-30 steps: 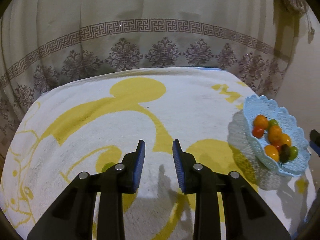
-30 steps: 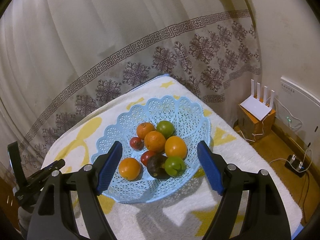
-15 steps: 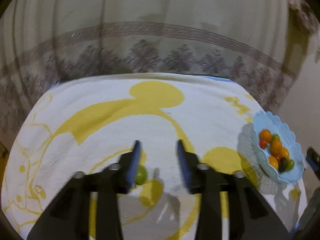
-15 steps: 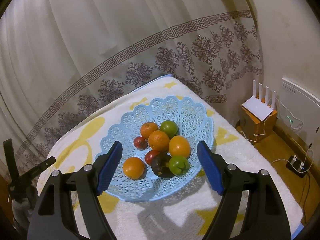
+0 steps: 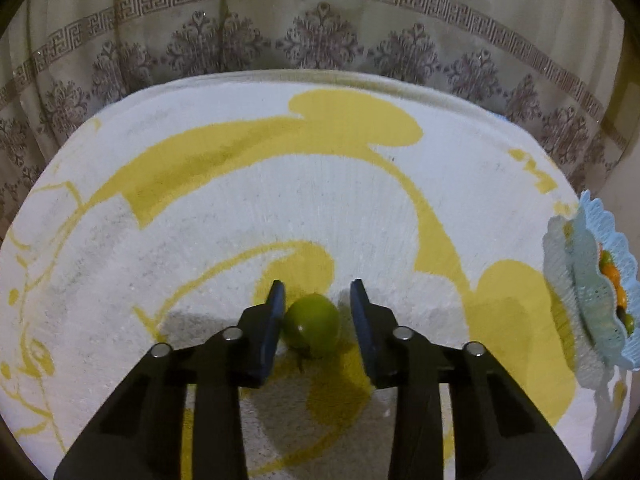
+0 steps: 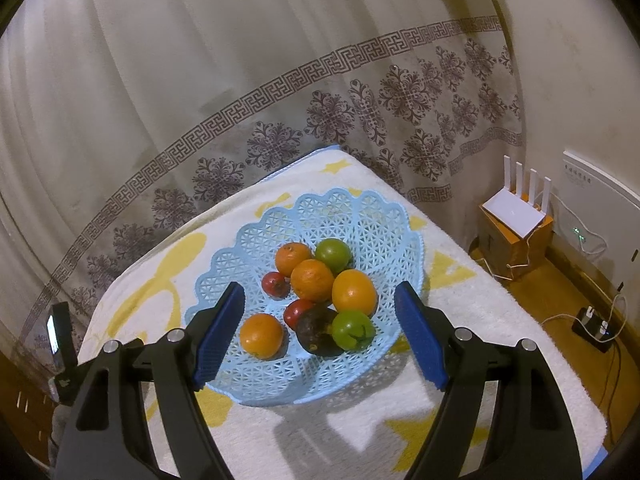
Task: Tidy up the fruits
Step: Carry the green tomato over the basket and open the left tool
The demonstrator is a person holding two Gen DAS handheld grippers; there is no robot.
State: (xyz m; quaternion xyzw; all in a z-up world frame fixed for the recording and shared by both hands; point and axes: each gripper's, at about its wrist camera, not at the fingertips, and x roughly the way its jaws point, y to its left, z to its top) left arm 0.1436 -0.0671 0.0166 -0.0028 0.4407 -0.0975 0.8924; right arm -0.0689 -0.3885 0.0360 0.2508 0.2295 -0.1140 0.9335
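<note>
A big curtain (image 6: 200,80) with a dark pattern hung behind everything. In front of it was the surface, covered by a white towel (image 5: 200,200) with yellow shapes on it.

A blue basket (image 6: 360,220) sat near the right edge of the surface. It held oranges (image 6: 312,280), two green fruits, some small red fruits and one dark fruit (image 6: 316,330). In the left wrist view the basket (image 5: 596,292) showed far off at the right edge.

The right hand-held gripper (image 6: 320,336) was in front of the basket, just above its near rim. Its jaws stood wide apart and held nothing.

The left hand-held gripper (image 5: 317,312) pointed down at the towel near the front edge of the surface, well apart from the basket. Its jaws had just been closing, with a lime (image 5: 313,326) between them. The left blue pad touched the lime. A small gap showed between the lime and the right pad, so the jaws did not squeeze it yet. The lime lay on the towel, on a yellow patch.

On the floor past the right edge of the surface, a white router (image 6: 516,208) sat on a brown box (image 6: 504,244) by the wall.
</note>
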